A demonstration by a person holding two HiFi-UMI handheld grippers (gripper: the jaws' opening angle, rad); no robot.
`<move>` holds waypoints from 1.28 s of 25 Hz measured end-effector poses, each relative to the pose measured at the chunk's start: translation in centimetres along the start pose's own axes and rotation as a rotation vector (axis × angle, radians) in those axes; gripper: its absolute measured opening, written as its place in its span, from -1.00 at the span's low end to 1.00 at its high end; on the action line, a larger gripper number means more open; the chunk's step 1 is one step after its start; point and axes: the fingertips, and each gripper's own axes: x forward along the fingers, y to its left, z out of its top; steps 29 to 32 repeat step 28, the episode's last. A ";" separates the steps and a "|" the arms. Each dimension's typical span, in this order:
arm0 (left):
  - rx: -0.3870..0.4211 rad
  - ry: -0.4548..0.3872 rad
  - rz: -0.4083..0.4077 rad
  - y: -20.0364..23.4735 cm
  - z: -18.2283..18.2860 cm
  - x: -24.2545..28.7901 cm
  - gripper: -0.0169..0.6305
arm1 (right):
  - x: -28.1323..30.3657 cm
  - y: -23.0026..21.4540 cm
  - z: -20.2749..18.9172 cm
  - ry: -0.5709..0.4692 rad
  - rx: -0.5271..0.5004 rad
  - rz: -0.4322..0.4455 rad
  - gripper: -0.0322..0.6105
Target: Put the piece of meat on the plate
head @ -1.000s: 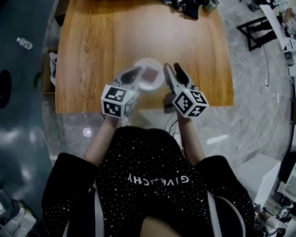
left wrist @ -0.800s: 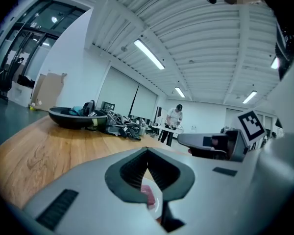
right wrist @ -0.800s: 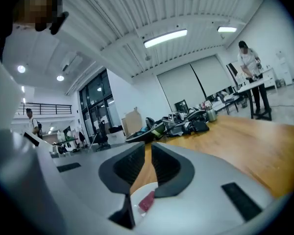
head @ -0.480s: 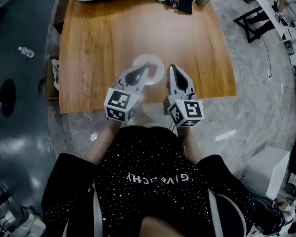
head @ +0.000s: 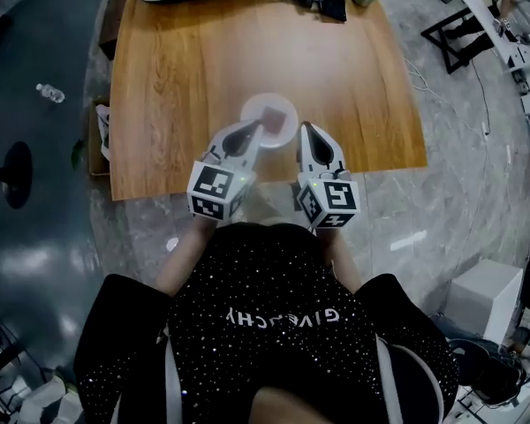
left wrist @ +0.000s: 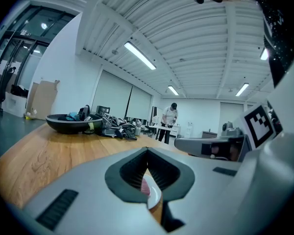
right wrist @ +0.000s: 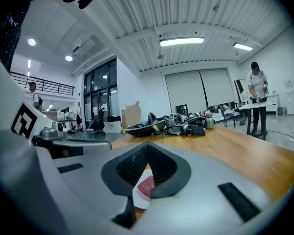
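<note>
Both grippers have drawn back from the plate (head: 251,109) since a second ago, and the right gripper (head: 306,129) has shut its jaws on nothing; the left gripper (head: 253,129) is likewise closed and empty. On the plate lies the piece of meat (head: 276,116), seemingly soft, light, perhaps slick, and best pinched gently across one edge

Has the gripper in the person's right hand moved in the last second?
Yes. The right gripper has drawn back toward the person: its marker cube, which overlapped the wooden table's near edge, now sits clear of it.
</note>
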 end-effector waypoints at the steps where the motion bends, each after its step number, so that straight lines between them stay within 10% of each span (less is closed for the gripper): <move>1: 0.000 0.003 0.001 0.0 -0.1 -0.1 -0.92 | 0.0 -0.1 -0.2 0.009 -0.006 -0.004 -0.87; 32: -0.040 0.004 0.041 1.4 -0.7 0.1 -0.92 | 0.5 -0.2 -0.9 0.046 -0.058 -0.009 -0.87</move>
